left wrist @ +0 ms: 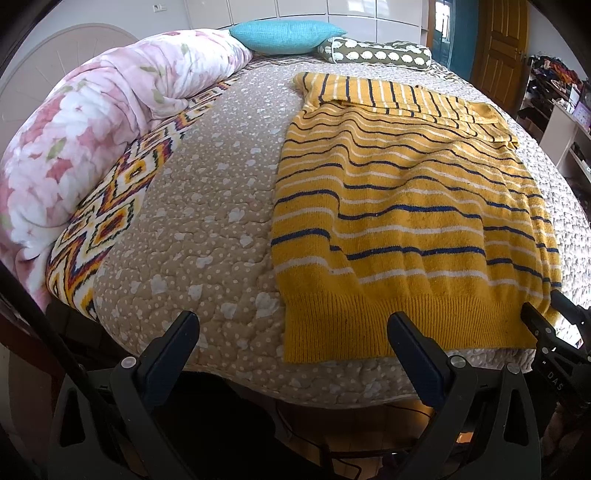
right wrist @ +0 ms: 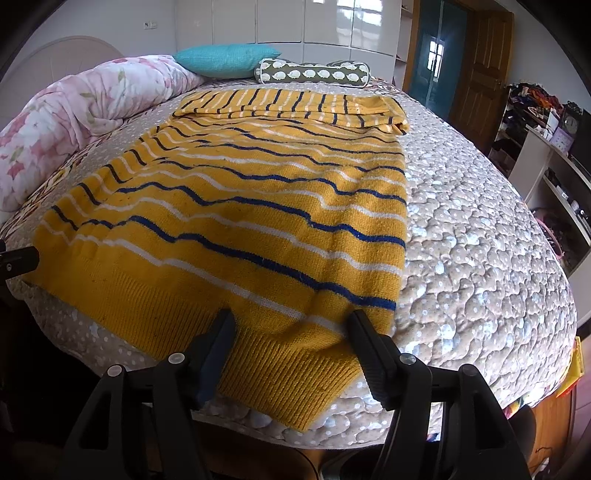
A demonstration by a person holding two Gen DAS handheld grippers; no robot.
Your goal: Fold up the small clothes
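Sweater (left wrist: 406, 206), yellow knit with blue and white stripes, lies spread flat on the quilted bed cover (left wrist: 207, 221), its ribbed hem (right wrist: 280, 365) at the near edge of the bed and its top part already folded across at the far end. Behind it, well apart, are a rolled pink floral duvet (left wrist: 92, 122), a turquoise pillow (left wrist: 288, 35) and a patterned bolster (left wrist: 376, 53). The knit looks thick and soft, so I judge it light to medium in weight, floppy and stretchy, not slippery and not fragile; it will sag and follow the pull, and the rough quilt may drag it a little. The best places to take hold are, I think, the two corners of the ribbed hem, where the fabric is firmer. The left gripper (left wrist: 291, 325) stands released with wide jaws over the left hem corner, one finger above the quilt and one above the hem, pressing nothing. The right gripper (right wrist: 291, 325) is also released, its fingers on both sides of the right hem corner, the cloth between them but not pinched.
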